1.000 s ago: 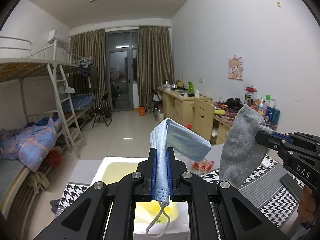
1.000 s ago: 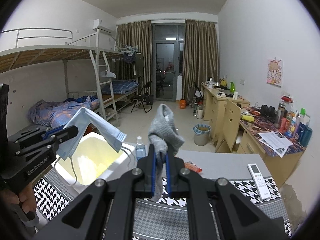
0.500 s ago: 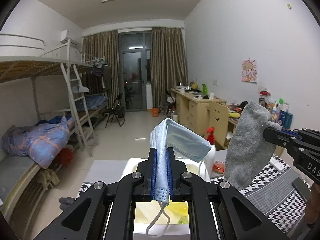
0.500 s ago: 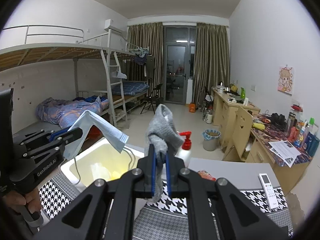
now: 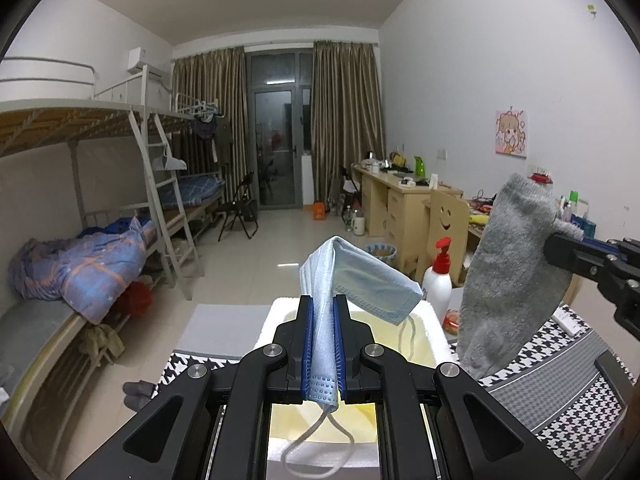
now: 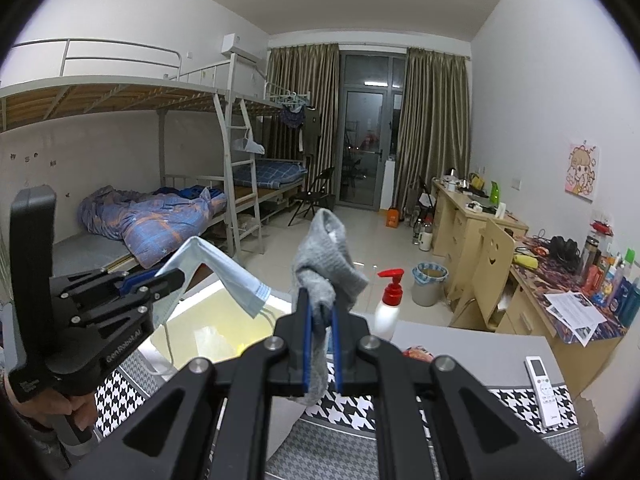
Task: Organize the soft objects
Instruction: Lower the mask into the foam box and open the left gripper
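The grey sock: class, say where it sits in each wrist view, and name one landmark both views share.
Left wrist view: the grey sock hangs at the right, pinched in the right gripper.
Right wrist view: grey sock at centre, shut in that gripper's own jaws.
Shared landmark: the white pump bottle with the red top.

One blue face mask [image 5: 352,280]. One grey sock [image 5: 508,280]. One white foam box [image 5: 434,332]. One pump bottle [image 6: 389,300], far of the box. One remote control [image 6: 542,390], right. Two grippers: left gripper [image 5: 323,344], right gripper [image 6: 320,344].
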The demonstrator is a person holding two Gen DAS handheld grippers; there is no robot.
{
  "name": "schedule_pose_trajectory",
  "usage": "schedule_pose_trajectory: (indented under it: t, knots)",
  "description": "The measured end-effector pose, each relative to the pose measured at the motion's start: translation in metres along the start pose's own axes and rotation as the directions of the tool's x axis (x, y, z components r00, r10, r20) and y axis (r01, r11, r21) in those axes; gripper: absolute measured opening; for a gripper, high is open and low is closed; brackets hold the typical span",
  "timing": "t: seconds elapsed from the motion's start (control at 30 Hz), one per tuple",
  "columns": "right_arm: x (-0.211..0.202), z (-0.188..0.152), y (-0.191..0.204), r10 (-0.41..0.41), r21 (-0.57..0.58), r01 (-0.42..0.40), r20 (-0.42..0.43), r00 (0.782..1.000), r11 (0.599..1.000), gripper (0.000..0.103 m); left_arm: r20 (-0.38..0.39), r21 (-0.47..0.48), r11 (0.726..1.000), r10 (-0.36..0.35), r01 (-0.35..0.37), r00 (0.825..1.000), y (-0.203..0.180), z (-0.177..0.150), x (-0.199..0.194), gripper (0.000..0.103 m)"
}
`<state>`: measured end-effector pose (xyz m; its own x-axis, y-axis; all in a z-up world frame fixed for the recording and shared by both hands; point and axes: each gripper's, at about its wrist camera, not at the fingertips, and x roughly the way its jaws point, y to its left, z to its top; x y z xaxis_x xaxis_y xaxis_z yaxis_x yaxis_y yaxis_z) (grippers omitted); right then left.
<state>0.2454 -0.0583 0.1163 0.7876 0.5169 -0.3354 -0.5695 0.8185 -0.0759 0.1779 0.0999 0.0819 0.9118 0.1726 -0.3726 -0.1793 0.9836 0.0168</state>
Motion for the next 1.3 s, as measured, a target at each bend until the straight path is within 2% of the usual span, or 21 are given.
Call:
schedule_pose_trajectory:
  t: [0.47,0.6,0.63,0.73,0.8,0.97,1.13,1.3]
  knots:
    - [0.009,-0.001,0.009,-0.029,-0.009,0.028,-0.023,0.999,1.000,0.011,-0.051,-0.013,1.000,-0.016,0.015,0.999,0.013,-0.004,0.022,0.010]
    - [0.011,-0.001,0.012,-0.032,-0.010,0.032,-0.031,0.999,0.999,0.011,-0.079,-0.009,1.000,-0.025,0.025,0.997,0.013,-0.007,0.029,0.014]
    - [0.012,-0.001,0.013,-0.036,-0.010,0.035,-0.034,0.999,0.999,0.011,-0.083,-0.005,1.000,-0.027,0.027,0.996,0.013,-0.007,0.031,0.017]
    - [0.013,-0.002,0.012,-0.041,-0.008,0.041,-0.041,0.998,0.999,0.011,-0.098,-0.007,0.999,-0.041,0.041,0.994,0.014,-0.009,0.035,0.045]
    - [0.014,-0.002,0.012,-0.046,-0.006,0.045,-0.045,0.998,0.999,0.011,-0.092,-0.023,0.999,-0.039,0.037,0.995,0.019,-0.009,0.034,0.075]
    - [0.012,0.001,0.011,-0.054,0.000,0.054,-0.040,0.998,0.999,0.011,-0.050,-0.062,0.998,-0.023,0.019,0.998,0.026,-0.003,0.026,0.099]
    - [0.010,0.004,0.012,-0.062,-0.003,0.062,-0.031,0.998,0.998,0.011,-0.006,-0.077,0.997,-0.009,0.008,1.000,0.029,0.002,0.016,0.102]
    - [0.005,0.009,0.016,-0.058,-0.012,0.057,-0.013,0.998,0.998,0.011,0.003,-0.067,0.998,0.001,-0.001,1.000,0.028,0.003,0.013,0.102]
